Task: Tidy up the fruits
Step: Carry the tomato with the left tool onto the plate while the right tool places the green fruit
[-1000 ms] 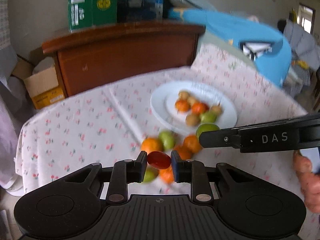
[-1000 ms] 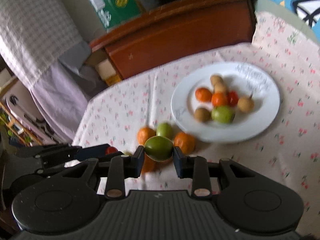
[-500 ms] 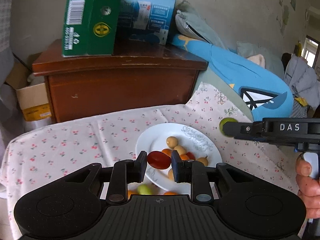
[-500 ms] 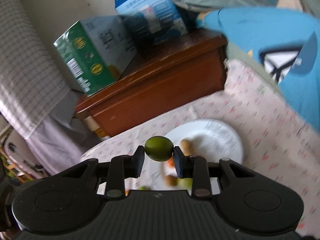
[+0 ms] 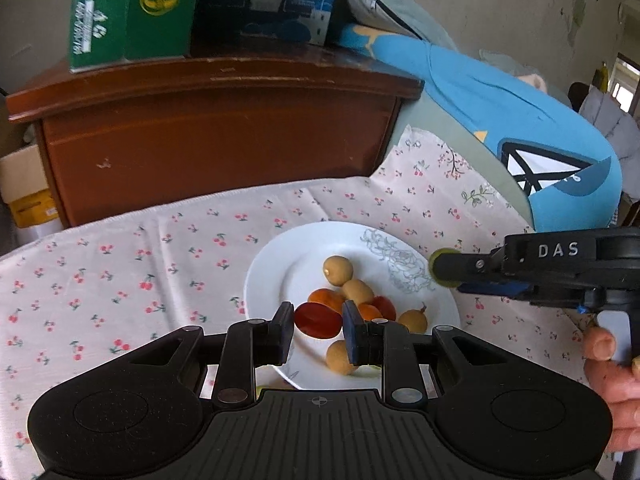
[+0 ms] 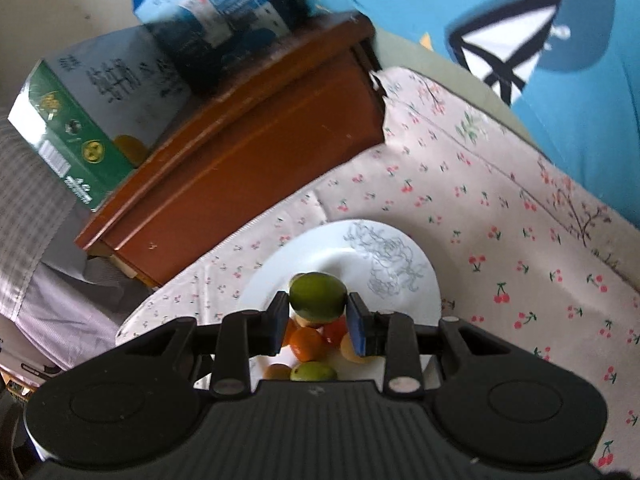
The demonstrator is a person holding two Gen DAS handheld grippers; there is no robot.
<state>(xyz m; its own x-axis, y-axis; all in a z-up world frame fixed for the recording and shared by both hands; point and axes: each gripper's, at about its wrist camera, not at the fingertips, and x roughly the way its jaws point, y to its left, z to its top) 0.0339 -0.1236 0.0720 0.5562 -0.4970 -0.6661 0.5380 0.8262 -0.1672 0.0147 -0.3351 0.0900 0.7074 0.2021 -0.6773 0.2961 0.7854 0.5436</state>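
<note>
the white plate (image 5: 280, 264) already carries a cluster of small fruit: tan ones, orange ones and a red one, grouped toward its 6 o'clock half in the left wrist view, with a green one at the near rim in the right wrist view. the left gripper (image 5: 318, 322) is clenched on a red tomato (image 5: 318, 320), held over the plate's near portion. the right gripper (image 6: 318, 314) is clamped on a green fruit (image 6: 318, 296), also above the plate; in the left view it enters from 3 o'clock, over the plate's right rim. judgement: both fruits are at the drop-off and remain to be released; any loose fruit left on the floral cloth (image 5: 120, 264) is out of view now. against the frames of a second ago: the loose oranges and green fruit then lying on the cloth below the plate have passed out of sight, the plate has shifted from 12 o'clock of the fingers to directly beneath them, and both grips are unchanged.
</note>
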